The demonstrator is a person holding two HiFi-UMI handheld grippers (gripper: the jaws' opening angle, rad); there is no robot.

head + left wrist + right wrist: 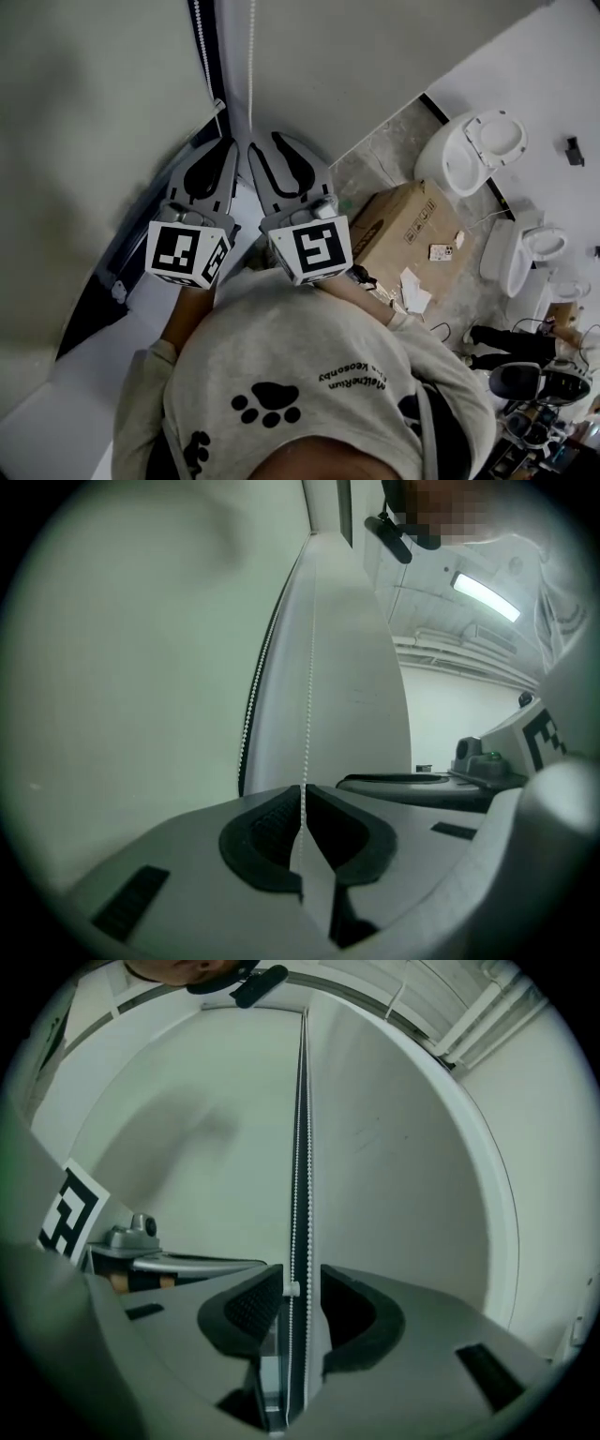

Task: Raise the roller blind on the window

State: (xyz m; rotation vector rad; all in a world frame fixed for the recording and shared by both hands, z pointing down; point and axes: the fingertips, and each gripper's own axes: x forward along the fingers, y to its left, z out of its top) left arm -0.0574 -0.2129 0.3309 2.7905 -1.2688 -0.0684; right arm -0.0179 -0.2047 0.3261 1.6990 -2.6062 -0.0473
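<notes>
- white bead chain [251, 56] hangs in two strands; the roller blind [94, 112] hangs lowered just left of the chain.
- left claw [303, 789] is pressed together, pinching one strand of the chain.
- right claw [300, 1283], just right of it, is spread, with chain running between its jaws untouched.
- doing it well, i judge: keep the left pinch firm, close the right squarely on the beads, pull straight along the chain.
- count: two claws, two strands, one blind.

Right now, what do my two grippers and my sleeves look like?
The left gripper and right gripper are light grey moulded shells, and their curved jaws are lined with black ribbed pads. Each carries a white cube printed with black square markers. The sleeves belong to a light grey sweatshirt with black paw prints.
</notes>
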